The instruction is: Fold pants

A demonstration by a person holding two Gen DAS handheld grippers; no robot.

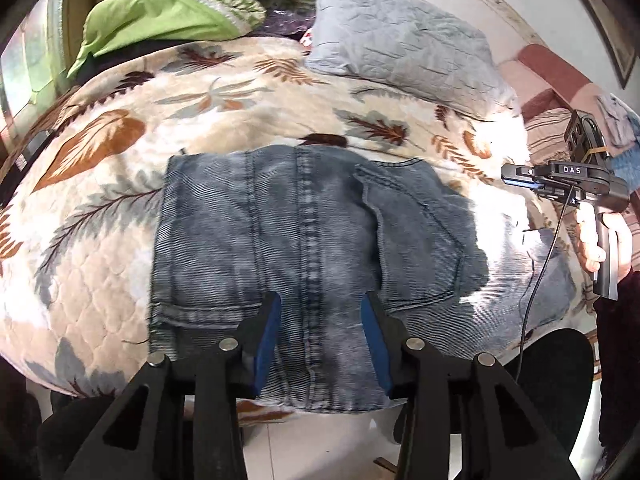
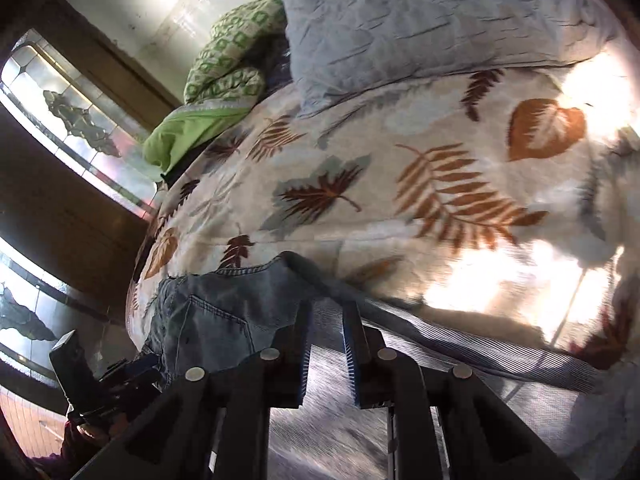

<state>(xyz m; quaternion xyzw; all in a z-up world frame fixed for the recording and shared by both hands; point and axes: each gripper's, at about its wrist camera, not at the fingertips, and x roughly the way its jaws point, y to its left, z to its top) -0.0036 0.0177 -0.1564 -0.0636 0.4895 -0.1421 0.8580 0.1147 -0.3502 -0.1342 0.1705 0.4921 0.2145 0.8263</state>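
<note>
Faded blue jeans (image 1: 280,220) lie folded into a block near the front edge of a bed with a leaf-print quilt (image 1: 120,220); a back pocket faces up. My left gripper (image 1: 321,298) hovers over their near part, open, with nothing pinched between the blue pads. Part of the jeans runs on to the right into a sunlit patch. A hand holds my right gripper (image 1: 505,174) out at the right, above the quilt, jaws close together and empty. In the right wrist view its fingers (image 2: 328,306) frame blurred denim (image 2: 216,320) lying below; the left gripper (image 2: 136,366) shows at lower left.
A grey quilted pillow (image 1: 400,40) and a green blanket (image 1: 160,20) lie at the far side of the bed. A black cable (image 1: 540,272) hangs from the right gripper. A dark round seat (image 1: 560,360) stands by the tiled floor (image 1: 320,440). A window (image 2: 80,120) is at left.
</note>
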